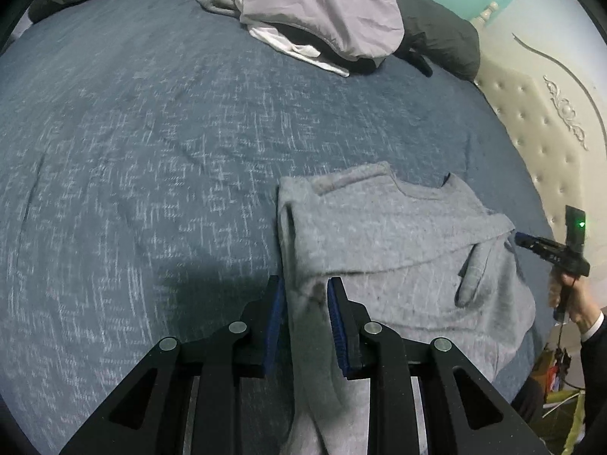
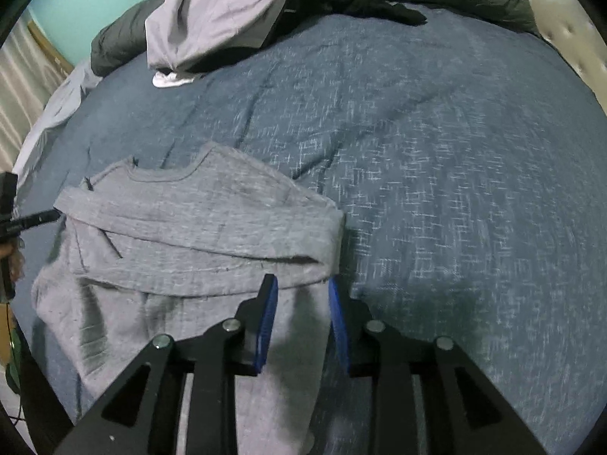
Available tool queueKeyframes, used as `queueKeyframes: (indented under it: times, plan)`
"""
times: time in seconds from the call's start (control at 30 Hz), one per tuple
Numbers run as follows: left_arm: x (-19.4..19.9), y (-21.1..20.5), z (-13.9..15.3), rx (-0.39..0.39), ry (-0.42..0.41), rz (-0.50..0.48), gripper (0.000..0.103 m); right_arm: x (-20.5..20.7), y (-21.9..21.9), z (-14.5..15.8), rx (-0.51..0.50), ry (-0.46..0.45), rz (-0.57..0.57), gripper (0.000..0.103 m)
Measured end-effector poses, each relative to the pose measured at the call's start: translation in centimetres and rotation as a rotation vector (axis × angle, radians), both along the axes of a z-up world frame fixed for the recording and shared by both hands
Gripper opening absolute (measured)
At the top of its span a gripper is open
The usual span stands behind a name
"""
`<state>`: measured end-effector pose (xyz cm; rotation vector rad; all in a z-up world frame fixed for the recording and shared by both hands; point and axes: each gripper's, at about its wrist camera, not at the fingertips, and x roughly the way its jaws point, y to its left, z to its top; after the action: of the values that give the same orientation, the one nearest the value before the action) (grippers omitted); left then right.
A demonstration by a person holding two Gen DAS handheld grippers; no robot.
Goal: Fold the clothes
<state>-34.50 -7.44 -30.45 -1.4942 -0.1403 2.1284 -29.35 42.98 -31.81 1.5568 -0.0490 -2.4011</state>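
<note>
My left gripper (image 1: 303,284) points steeply down at the bed, its blue-padded jaws standing a little apart with nothing pinched between them. Below and just ahead of its tips lies the grey sweater (image 1: 398,250), flat on the blue bedspread (image 1: 151,151); the sweater's left edge runs right under the gap of my jaws, but the pads do not press on it. The collar lies at the far end from me, and both sleeves are folded across the body.

My right gripper (image 2: 301,284) is likewise released, jaws slightly parted and empty. From this side the grey sweater (image 2: 189,227) spreads to the left of and beneath my fingers, its right edge just ahead of the tips, and the blue bedspread (image 2: 455,189) fills the ground to my right.

In the left wrist view, far to the right of my left gripper, my right hand (image 1: 573,299) holds the other tool at the sweater's far side edge, a green light on its body. In the right wrist view the left tool's tip shows at the left rim, beside the sweater's shoulder.

Well beyond both grippers, at the far end of the bed, sits a heap of clothes (image 1: 322,11), pale lilac on top with white and black pieces under it. A cream tufted headboard (image 1: 538,144) stands to the right of my left gripper.
</note>
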Motion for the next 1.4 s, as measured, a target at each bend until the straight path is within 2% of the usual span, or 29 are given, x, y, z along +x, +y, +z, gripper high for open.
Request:
queueKeyframes:
  times: [0.1,0.17,0.23,0.27,0.33,0.43,0.63,0.73,0.83,0.9,0.93,0.97,1.1,1.2,1.23,1.27,1.3,1.37,1.4]
  plan:
    - [-0.4,0.3,-0.3,-0.006,0.009,-0.011,0.026,-0.3,-0.3,-0.1,0.003,0.011,0.004,0.025]
    - [-0.5,0.8,-0.5,-0.034,0.014,-0.024,0.025,-0.5,-0.4,-0.1,0.005,0.018,0.004,0.011]
    - [-0.7,0.9,-0.5,-0.043,0.018,-0.026,0.024,-0.7,-0.5,0.1,0.003,0.026,-0.001,0.005]
    - [-0.8,0.9,-0.4,-0.042,0.021,-0.024,0.017,-0.9,-0.2,0.3,-0.007,0.032,-0.013,0.002]
    - [-1.1,0.9,0.1,-0.035,0.032,-0.019,0.009,-1.4,0.2,0.8,-0.03,0.041,-0.034,0.0]
    - [-1.8,0.7,0.7,-0.007,0.032,-0.011,0.004,-2.1,1.0,1.7,-0.066,0.055,-0.058,0.0]
    - [-4.0,0.4,1.3,0.039,0.004,0.034,0.004,-4.6,1.7,3.3,-0.072,0.074,-0.097,0.0]
    - [-4.9,0.7,1.2,0.035,-0.005,0.043,0.004,-5.1,1.4,3.5,-0.104,0.065,-0.069,0.0]
    - [-5.2,1.2,0.9,0.039,-0.015,0.045,0.004,-4.3,1.0,3.4,-0.158,0.047,-0.028,0.004]
    - [-5.2,1.4,0.9,0.039,-0.009,0.039,0.004,-3.3,0.2,3.3,-0.142,0.052,0.026,0.019]
    - [-5.2,1.5,0.9,0.037,-0.007,0.036,0.004,-2.7,-0.1,3.3,-0.117,0.055,0.05,0.036]
    - [-5.2,1.5,0.9,0.035,-0.005,0.034,0.004,-2.2,-0.5,3.1,-0.089,0.054,0.074,0.04]
    - [-5.0,1.2,0.8,0.032,-0.005,0.035,0.004,-1.1,-1.5,1.5,0.046,0.031,0.139,0.04]
    - [-4.9,1.2,0.8,0.027,-0.005,0.031,0.004,-1.1,-1.7,0.6,0.1,0.034,0.146,0.04]
    - [-4.8,1.2,0.8,0.027,-0.006,0.032,0.004,-1.3,-1.8,0.5,0.109,0.034,0.144,0.038]
    - [-4.8,1.2,0.8,0.027,-0.006,0.032,0.004,-1.4,-1.8,0.4,0.12,0.037,0.144,0.027]
    - [-4.8,1.2,0.8,0.026,-0.005,0.03,0.004,-1.6,-2.0,0.3,0.131,0.043,0.146,0.023]
    - [-4.8,1.3,0.9,0.023,-0.003,0.025,0.004,-1.9,-2.3,0.4,0.136,0.05,0.151,0.006]
    - [-4.9,1.3,0.9,0.021,-0.002,0.022,0.004,-2.2,-2.2,0.4,0.135,0.05,0.144,0.005]
